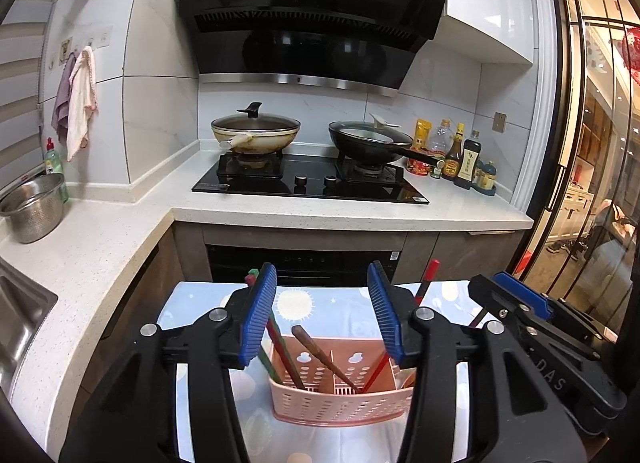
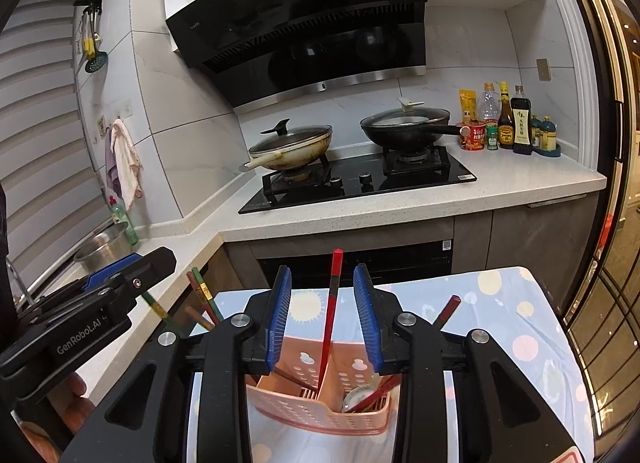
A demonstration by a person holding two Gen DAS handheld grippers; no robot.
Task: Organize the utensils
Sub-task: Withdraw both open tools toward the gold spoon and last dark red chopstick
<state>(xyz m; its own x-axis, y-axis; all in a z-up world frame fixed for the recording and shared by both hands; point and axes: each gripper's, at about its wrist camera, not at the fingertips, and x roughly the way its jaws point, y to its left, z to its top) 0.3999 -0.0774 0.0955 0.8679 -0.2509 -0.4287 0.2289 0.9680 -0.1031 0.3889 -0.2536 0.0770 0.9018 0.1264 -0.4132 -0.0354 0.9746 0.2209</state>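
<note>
Black hood [image 1: 304,19], perhaps "vatti"

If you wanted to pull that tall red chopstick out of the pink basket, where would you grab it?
Grab the red chopstick near its top end, coming from above. It stands almost upright in the pink basket, its upper part sticks up free, and it already sits between the open right claw pads, untouched.

Upright chopsticks [image 2: 331,303] crowd the pink caddy [image 2: 320,411]; cloth [image 2: 500,303] to its right lies open.
</note>
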